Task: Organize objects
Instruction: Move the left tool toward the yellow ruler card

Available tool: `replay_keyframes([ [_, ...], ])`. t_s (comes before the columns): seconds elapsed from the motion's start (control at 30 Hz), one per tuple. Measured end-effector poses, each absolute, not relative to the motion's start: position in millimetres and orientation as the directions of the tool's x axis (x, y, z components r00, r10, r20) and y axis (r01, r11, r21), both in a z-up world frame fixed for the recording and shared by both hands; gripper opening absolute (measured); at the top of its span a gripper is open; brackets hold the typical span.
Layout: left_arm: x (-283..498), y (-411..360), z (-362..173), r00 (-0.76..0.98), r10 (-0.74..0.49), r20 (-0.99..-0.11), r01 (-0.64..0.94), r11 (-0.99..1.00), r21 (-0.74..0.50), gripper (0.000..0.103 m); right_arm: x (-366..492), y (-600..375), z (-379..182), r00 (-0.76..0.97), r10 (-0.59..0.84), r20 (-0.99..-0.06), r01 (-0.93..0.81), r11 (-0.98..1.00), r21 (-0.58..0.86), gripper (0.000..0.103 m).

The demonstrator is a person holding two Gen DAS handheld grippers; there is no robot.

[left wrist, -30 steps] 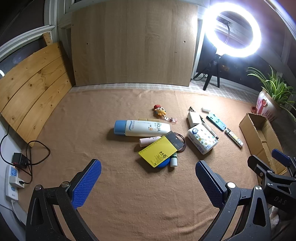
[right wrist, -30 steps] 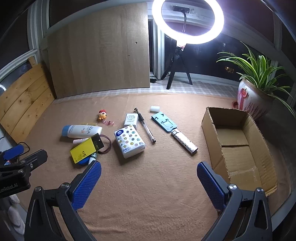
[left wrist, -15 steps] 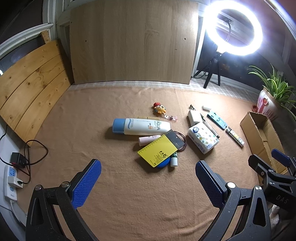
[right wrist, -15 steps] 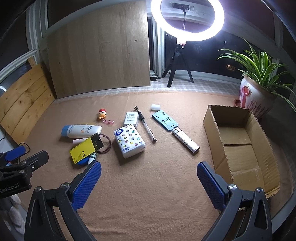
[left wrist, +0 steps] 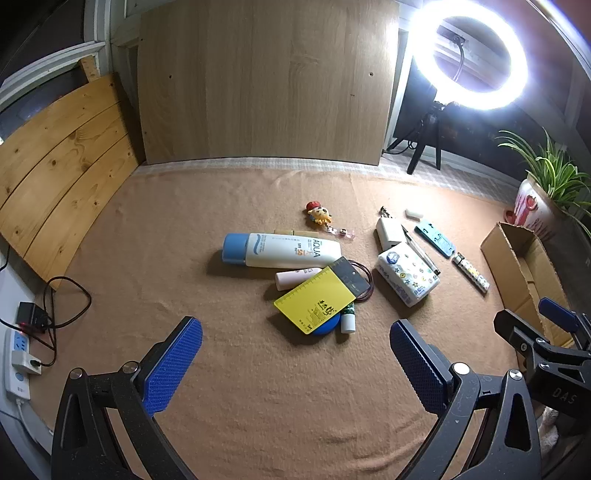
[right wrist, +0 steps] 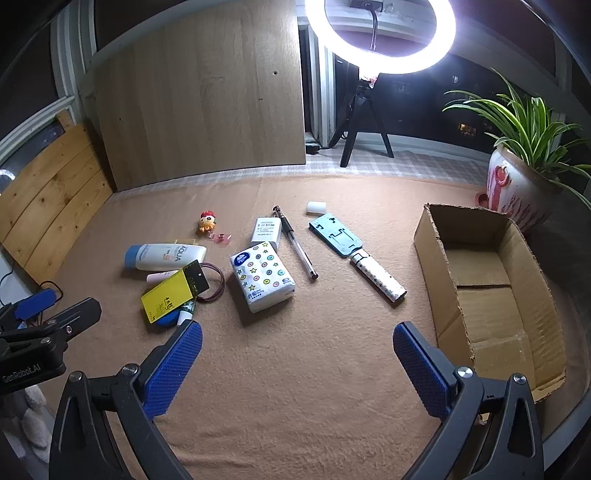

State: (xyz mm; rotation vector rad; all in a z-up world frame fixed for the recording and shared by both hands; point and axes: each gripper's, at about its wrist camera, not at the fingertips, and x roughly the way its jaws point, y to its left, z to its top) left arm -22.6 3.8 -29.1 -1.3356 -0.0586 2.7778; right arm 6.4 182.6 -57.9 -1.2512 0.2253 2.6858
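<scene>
Loose items lie on a tan cloth. A white sunscreen tube (left wrist: pixel 284 251) with a blue cap sits beside a yellow card (left wrist: pixel 319 300) that covers a blue disc and a small bottle. A patterned tissue pack (right wrist: pixel 263 276), a pen (right wrist: pixel 297 245), a teal phone stand (right wrist: pixel 335 236) and a patterned stick (right wrist: pixel 377 276) lie further right. An empty cardboard box (right wrist: pixel 491 291) stands at the right. My left gripper (left wrist: pixel 295 363) hovers open, short of the yellow card. My right gripper (right wrist: pixel 297 363) is open too, nearer than the tissue pack, nothing between its fingers.
A toy figure (left wrist: pixel 318 214) and a white charger (right wrist: pixel 266 229) lie behind the pile. A ring light (right wrist: pixel 380 33) on a tripod and a potted plant (right wrist: pixel 521 177) stand at the back right. Wooden boards (left wrist: pixel 258 81) line the back and left. A power strip (left wrist: pixel 18 354) lies at the left.
Both views have shifted slightly: the objects sit a little lower and closer in frame. Nothing on the cloth has moved, and both grippers stay open.
</scene>
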Motion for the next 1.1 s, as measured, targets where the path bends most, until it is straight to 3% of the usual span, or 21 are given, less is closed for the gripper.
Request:
replay_keyframes([
  [0.8, -42.0, 7.3, -37.5, -0.619, 0.083, -0.781, -0.052, -0.997, -0.064, 0.102, -21.3, 189.5, -67.9, -0.616, 0.053, -0.786, -0.184, -0.980, 0.078, 0.101],
  [1.1, -57.9, -0.7, -46.7, -0.616, 0.095, -0.782, -0.049, -0.995, -0.082, 0.096, -43.4, 194.4, -76.4, -0.594, -0.013, -0.804, -0.145, -0.982, 0.123, 0.089],
])
